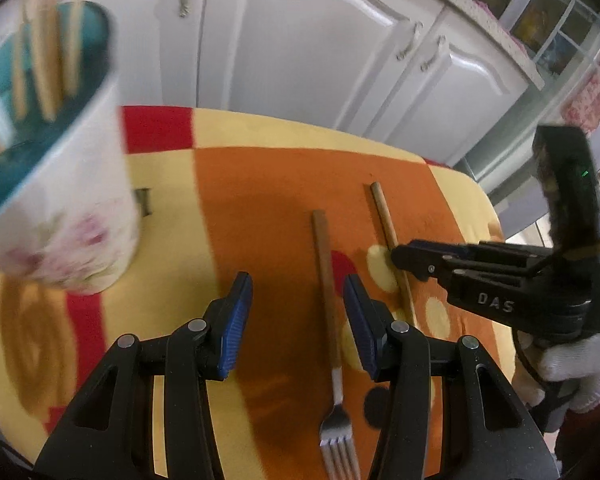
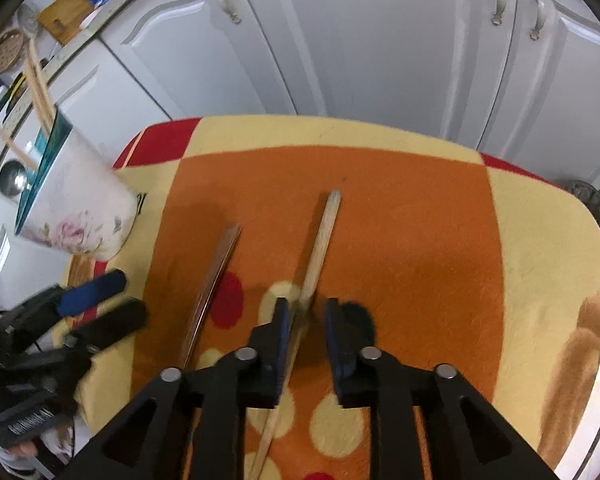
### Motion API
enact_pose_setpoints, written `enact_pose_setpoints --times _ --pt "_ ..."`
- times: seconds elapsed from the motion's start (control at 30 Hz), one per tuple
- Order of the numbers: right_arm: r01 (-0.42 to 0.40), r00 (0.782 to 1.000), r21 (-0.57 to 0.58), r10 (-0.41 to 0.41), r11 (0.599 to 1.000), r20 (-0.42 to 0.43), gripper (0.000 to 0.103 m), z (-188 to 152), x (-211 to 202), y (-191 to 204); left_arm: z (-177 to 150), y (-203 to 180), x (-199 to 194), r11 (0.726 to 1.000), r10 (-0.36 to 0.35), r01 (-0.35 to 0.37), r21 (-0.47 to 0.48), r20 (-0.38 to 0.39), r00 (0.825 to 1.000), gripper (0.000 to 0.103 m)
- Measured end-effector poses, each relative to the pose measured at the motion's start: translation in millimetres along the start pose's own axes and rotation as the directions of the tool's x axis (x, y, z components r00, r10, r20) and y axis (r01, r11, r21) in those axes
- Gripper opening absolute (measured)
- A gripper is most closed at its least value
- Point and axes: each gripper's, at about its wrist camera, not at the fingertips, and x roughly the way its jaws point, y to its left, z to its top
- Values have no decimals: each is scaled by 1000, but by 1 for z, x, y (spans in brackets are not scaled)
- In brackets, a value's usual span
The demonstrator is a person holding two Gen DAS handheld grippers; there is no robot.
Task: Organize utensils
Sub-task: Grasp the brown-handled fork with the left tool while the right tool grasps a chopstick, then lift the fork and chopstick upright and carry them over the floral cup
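Straddling the wooden stick (image 2: 320, 240), your right gripper (image 2: 304, 320) has its jaws apart, one on either side of it. Your left gripper (image 1: 298, 320) is spread wide above the blanket (image 1: 260, 184), with the fork (image 1: 327, 280) lying between its fingers. Farther back at left stands the floral cup (image 1: 68, 216) holding wooden utensils (image 1: 46, 60).

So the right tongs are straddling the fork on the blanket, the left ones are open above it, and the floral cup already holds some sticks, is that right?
Not quite. The right tongs straddle the loose wooden stick, not the fork; the right wrist view shows it between the fingers. The left tongs are open, and the floral cup already holds sticks.
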Motion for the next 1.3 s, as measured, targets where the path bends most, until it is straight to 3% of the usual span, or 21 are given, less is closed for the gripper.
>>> enact_pose_setpoints --times 0.33,0.47,0.6,0.7,0.83,1.13,1.3 --pt "-8 1000 34 8 999 1 20 22 13 -7 17 -12 41 1000 13 -12 25 -44 999 45" --pt "-3 1000 23 3 1000 10 20 27 16 -4 20 -13 45 998 29 -27 48 -32 999 14" --pt "30 999 -24 -29 999 25 12 28 19 2 20 -4 39 1000 -5 5 -1 -47 999 9" --pt "1 1000 -25 0 1000 20 10 28 13 4 17 2 19 999 -31 30 -28 -19 999 9" --pt "-47 996 -31 50 998 81 9 24 -17 12 13 5 -21 997 -62 64 -34 53 997 9" --pt "-103 965 -136 132 985 226 7 3 -100 46 -12 9 -108 994 -107 110 -5 200 974 8" --pt "-102 953 -185 150 977 265 7 -14 -127 60 -32 7 -147 993 -114 114 16 256 960 8"
